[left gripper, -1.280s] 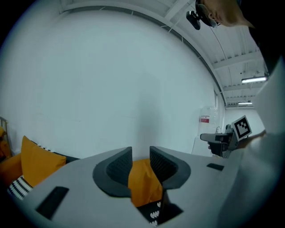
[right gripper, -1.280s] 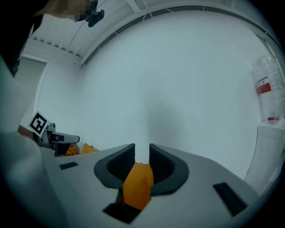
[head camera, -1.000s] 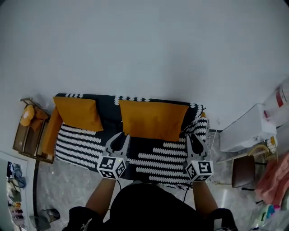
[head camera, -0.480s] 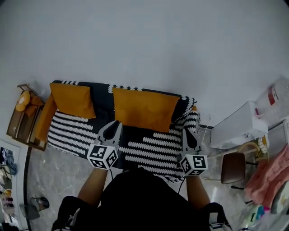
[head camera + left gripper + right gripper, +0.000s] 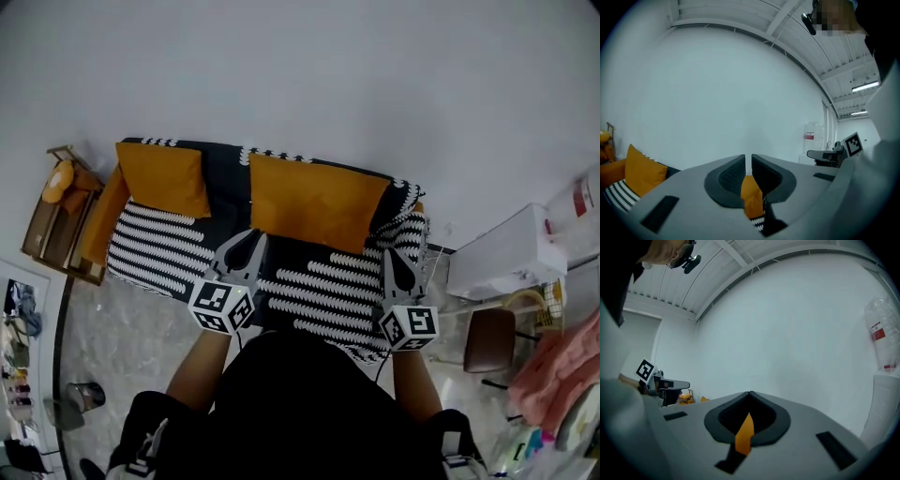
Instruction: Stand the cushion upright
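Note:
Two orange cushions stand upright against the back of the black-and-white patterned sofa (image 5: 319,291): a large cushion (image 5: 314,202) in the middle and a smaller cushion (image 5: 164,178) at the left. My left gripper (image 5: 246,246) hovers over the seat just in front of the large cushion's left corner, shut but for a thin slit, holding nothing. My right gripper (image 5: 400,265) is off the cushion's right corner; its jaws are closing, tips meeting, empty. In the left gripper view, the large cushion (image 5: 751,199) shows below my left gripper (image 5: 748,161). In the right gripper view, the cushion (image 5: 744,434) appears as an orange sliver under my right gripper (image 5: 750,394).
A wooden side shelf (image 5: 56,230) stands at the sofa's left end. A white appliance (image 5: 502,258), a brown stool (image 5: 487,342) and pink cloth (image 5: 562,366) stand at the right. A white wall rises behind the sofa.
Both grippers' jaws, spread a second ago, have closed. Both have drawn slightly back from the large cushion, which stays upright.

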The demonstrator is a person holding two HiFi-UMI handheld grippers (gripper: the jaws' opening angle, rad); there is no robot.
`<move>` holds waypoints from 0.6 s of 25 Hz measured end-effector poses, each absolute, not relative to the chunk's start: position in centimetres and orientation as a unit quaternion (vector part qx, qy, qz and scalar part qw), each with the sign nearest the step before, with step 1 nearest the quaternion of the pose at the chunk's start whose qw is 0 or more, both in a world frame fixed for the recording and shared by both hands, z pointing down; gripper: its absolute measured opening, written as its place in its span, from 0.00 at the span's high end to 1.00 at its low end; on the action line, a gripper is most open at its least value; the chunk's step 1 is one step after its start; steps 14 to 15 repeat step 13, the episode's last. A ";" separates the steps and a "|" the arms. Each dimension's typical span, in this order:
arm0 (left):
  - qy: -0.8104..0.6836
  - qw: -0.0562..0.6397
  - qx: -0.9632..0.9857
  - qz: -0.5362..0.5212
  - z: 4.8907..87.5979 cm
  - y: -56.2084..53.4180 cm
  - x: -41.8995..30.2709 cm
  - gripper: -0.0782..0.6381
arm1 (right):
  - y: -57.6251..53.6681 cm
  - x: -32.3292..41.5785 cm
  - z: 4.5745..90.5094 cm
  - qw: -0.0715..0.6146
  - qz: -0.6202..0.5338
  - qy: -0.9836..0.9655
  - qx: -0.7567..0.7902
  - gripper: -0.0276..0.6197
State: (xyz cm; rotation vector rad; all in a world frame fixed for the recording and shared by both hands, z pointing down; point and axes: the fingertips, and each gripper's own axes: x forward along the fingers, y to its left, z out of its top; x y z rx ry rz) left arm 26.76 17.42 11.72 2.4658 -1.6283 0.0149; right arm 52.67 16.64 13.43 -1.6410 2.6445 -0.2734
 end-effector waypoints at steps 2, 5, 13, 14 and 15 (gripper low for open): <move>-0.549 0.095 0.830 0.007 11.9 17.6 26.6 0.82 | 16.6 52.6 13.6 0.006 -0.089 0.847 -0.525 0.91; -0.547 0.094 0.832 0.009 12.0 17.4 26.6 0.82 | 16.4 52.6 13.6 0.004 -0.088 0.847 -0.524 0.91; -0.542 0.101 0.834 0.019 12.8 17.1 27.1 0.83 | 15.8 52.7 13.5 -0.001 -0.085 0.848 -0.523 0.91; -0.542 0.101 0.834 0.019 12.8 17.1 27.1 0.83 | 15.8 52.7 13.5 -0.001 -0.085 0.848 -0.523 0.91; -0.542 0.101 0.834 0.019 12.8 17.1 27.1 0.83 | 15.8 52.7 13.5 -0.001 -0.085 0.848 -0.523 0.91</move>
